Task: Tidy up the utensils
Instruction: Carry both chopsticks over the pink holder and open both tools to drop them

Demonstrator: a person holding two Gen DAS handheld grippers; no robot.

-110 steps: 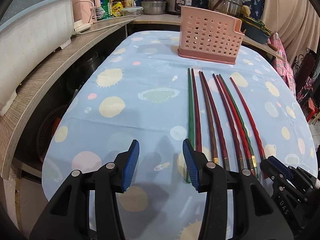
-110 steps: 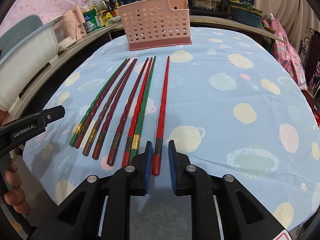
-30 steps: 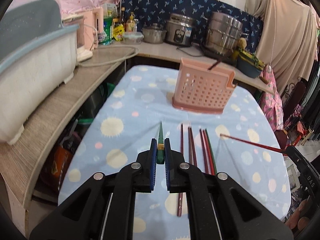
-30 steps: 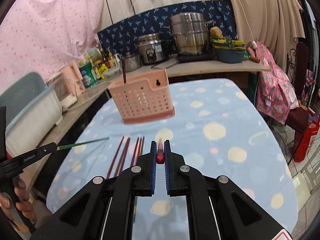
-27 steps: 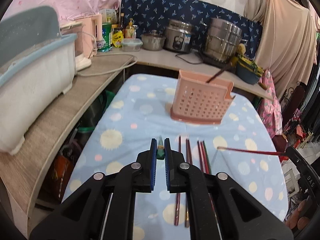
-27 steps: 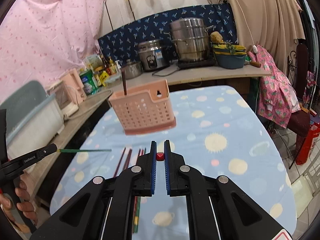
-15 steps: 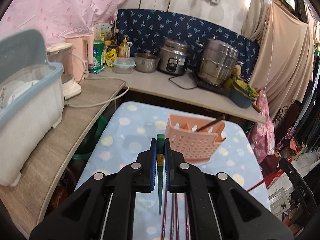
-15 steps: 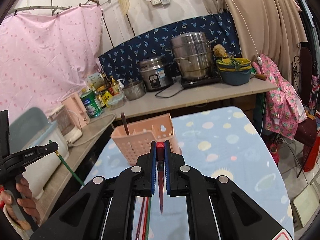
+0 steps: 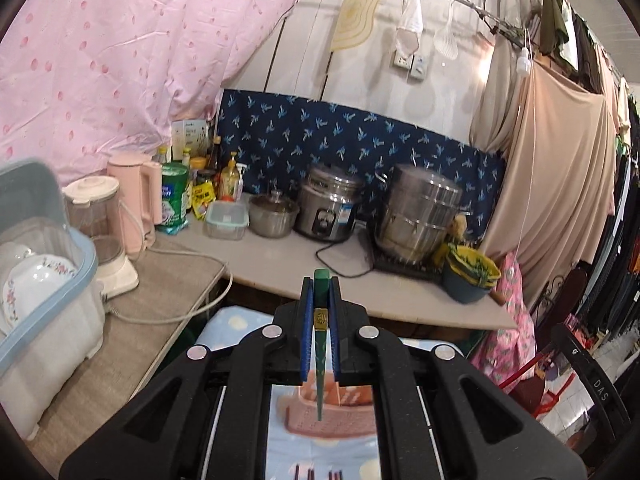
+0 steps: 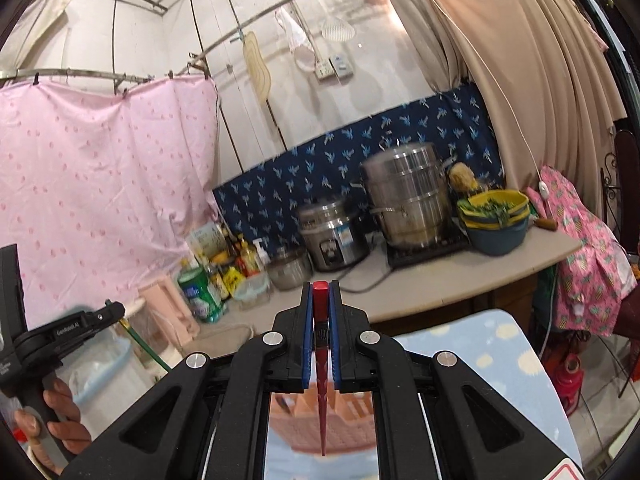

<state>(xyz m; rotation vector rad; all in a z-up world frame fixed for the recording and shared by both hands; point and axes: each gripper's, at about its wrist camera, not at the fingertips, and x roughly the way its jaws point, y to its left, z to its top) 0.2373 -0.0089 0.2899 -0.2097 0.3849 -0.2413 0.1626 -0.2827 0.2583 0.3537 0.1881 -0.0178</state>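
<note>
My left gripper [image 9: 320,300] is shut on a green chopstick [image 9: 320,364] that hangs tip down over the pink slotted utensil basket [image 9: 328,416]. My right gripper [image 10: 320,304] is shut on a red chopstick [image 10: 321,392], also tip down above the basket [image 10: 340,412]. Both grippers are raised high over the table. The left gripper also shows at the left of the right wrist view [image 10: 68,328], the green chopstick [image 10: 144,348] slanting down from it. Several chopsticks [image 9: 316,472] lie on the blue spotted tablecloth [image 9: 288,452] below.
A counter [image 9: 280,256] behind the table holds steel pots [image 9: 416,216], a rice cooker [image 9: 328,212], bottles and a pink kettle [image 9: 136,196]. A dish rack with a blue lid [image 9: 36,280] stands on the left. Clothes hang on the right.
Both grippers have risen further and tilted up, so each chopstick now hangs nearly straight down over the basket. The table has dropped almost out of view.
</note>
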